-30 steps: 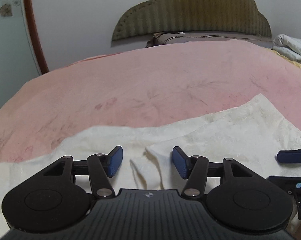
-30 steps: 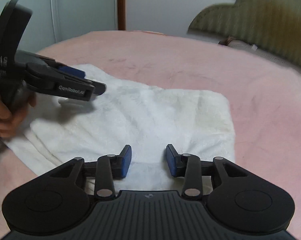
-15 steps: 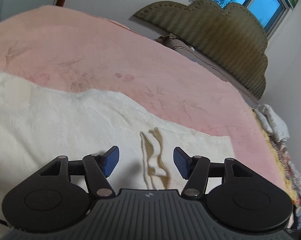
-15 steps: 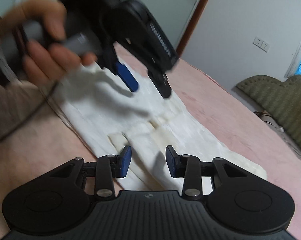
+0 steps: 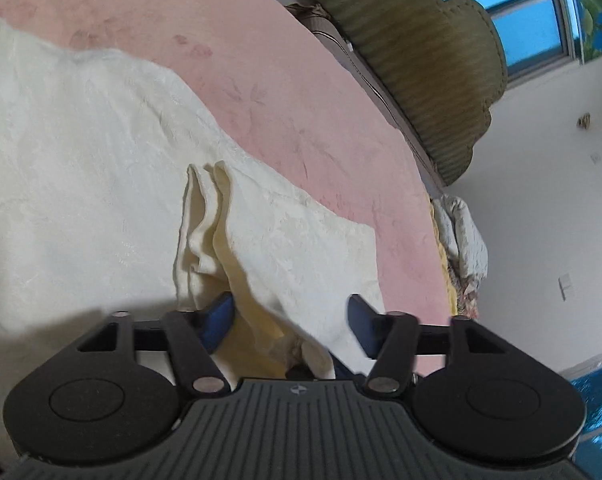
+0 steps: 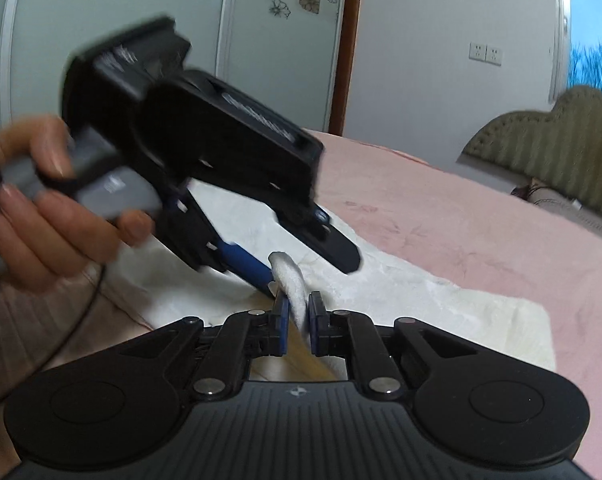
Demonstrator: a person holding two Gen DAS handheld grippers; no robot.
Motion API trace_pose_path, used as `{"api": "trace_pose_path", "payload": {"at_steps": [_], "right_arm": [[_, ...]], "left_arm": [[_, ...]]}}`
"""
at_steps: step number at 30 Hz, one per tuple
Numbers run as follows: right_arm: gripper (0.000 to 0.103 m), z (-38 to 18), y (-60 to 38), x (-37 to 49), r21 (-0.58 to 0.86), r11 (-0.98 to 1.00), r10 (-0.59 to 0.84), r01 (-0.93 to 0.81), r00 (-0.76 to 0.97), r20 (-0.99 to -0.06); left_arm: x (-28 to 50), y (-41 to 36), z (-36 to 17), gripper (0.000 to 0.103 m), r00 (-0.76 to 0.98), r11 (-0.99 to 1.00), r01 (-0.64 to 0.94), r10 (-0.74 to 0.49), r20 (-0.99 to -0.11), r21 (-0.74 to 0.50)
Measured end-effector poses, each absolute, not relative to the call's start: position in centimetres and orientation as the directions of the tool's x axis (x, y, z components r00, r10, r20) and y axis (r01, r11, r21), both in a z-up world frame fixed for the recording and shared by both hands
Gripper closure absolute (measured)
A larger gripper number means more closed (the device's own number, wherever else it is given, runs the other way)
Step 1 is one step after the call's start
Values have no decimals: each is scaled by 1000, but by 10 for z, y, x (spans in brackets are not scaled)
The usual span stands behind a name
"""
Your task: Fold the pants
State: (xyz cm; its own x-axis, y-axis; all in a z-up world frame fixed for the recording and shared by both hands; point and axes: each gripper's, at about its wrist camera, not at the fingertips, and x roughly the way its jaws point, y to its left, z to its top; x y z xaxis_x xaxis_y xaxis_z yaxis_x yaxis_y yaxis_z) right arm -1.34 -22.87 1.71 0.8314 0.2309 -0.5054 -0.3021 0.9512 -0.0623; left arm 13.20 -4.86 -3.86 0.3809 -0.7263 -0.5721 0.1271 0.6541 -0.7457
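Right tool (image 6: 299,320) closed — pants (image 6: 293,280) pinched.

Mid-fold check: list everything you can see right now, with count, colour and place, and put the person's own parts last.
pants: one, cream-white, spread on the bed, an edge bunched up.
blanket: one, pink, covering the bed.
headboard: one, olive green, padded, at the bed's far end.
wardrobe doors: pale with flower prints, behind the bed.
wall sockets: two, white.
window: one, blue outside.
left gripper: black, blue pads, jaws just closing around the bunched edge, not pressing.
right gripper: jaws pinching a cloth fold.
hand: one, holding the left gripper.
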Motion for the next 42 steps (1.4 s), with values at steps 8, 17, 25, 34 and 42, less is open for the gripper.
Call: {"api": "trace_pose_path", "payload": {"at_steps": [8, 17, 25, 34, 42], "right_arm": [[93, 12, -219, -10, 0, 939, 297, -344, 810, -506], [91, 29, -244, -18, 55, 918, 356, -392, 756, -549], [90, -6, -317, 1, 94, 995, 48, 22, 736, -675], [66, 1, -328, 58, 25, 987, -104, 159, 749, -654], [54, -3, -260, 42, 9, 999, 43, -48, 772, -634]], "left_arm": [[113, -51, -25, 102, 503, 792, 198, -588, -634, -578], [110, -52, -47, 99, 483, 830, 216, -548, -682, -514], [105, -54, -48, 90, 496, 833, 220, -543, -677, -507], [101, -59, -47, 87, 512, 844, 224, -527, -678, -487], [100, -58, -46, 83, 517, 837, 238, -538, -665, -493]]}}
